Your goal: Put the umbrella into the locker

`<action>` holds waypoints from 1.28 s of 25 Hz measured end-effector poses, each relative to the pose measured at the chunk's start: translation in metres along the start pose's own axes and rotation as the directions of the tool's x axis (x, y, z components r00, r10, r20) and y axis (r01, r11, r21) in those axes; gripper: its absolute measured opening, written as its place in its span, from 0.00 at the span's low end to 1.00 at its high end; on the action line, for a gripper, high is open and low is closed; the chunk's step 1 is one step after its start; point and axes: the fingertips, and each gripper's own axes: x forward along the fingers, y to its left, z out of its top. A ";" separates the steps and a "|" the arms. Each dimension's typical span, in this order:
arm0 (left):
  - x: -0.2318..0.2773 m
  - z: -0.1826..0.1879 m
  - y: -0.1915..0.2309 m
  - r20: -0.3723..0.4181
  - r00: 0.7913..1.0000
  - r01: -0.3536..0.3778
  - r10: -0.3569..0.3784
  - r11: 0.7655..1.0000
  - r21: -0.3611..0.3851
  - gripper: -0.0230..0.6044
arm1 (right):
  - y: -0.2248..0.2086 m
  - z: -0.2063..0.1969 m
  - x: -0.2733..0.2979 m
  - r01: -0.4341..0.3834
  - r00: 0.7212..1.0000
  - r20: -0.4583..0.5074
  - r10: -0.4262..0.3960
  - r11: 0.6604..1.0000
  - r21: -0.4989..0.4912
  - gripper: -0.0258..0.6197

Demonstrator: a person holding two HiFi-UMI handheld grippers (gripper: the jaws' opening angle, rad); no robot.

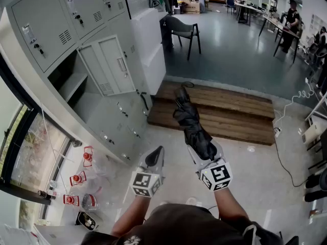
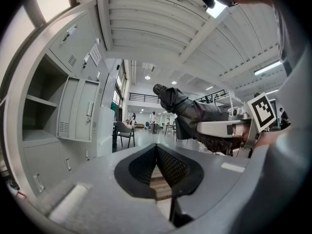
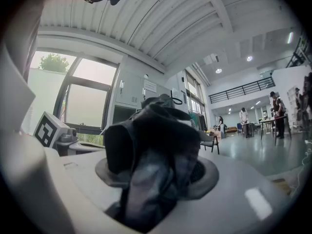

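Right gripper view: right gripper [image 3: 156, 167] clamped on folded black umbrella [image 3: 156, 126], held level.
Left gripper [image 2: 156, 150]: jaws together, empty.
Locker [image 1: 69, 86]: open compartment, far left of umbrella.
Wooden platform [image 1: 230, 116]: beyond umbrella tip.

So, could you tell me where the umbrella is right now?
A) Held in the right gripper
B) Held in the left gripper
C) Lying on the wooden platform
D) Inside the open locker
A: the right gripper is closed on the folded black umbrella, which sticks out ahead of it, while the left gripper is shut with nothing in it.
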 end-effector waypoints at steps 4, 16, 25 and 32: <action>-0.004 -0.002 0.003 0.001 1.000 0.000 0.000 1.000 -0.002 0.04 | 0.006 0.001 0.001 0.000 1.000 0.005 0.000 1.000 0.001 0.42; -0.002 -0.002 0.003 -0.004 1.000 0.014 -0.014 1.000 0.001 0.04 | 0.007 0.011 -0.005 -0.030 0.997 0.072 0.022 0.994 0.105 0.42; 0.019 0.002 -0.020 0.003 1.000 0.008 -0.008 1.000 0.012 0.04 | -0.015 0.011 -0.014 -0.068 0.996 0.071 0.061 0.993 0.095 0.42; 0.029 0.000 -0.024 0.009 0.998 -0.062 0.061 0.998 0.019 0.04 | -0.031 0.011 -0.016 -0.129 0.989 0.077 0.124 0.990 0.058 0.42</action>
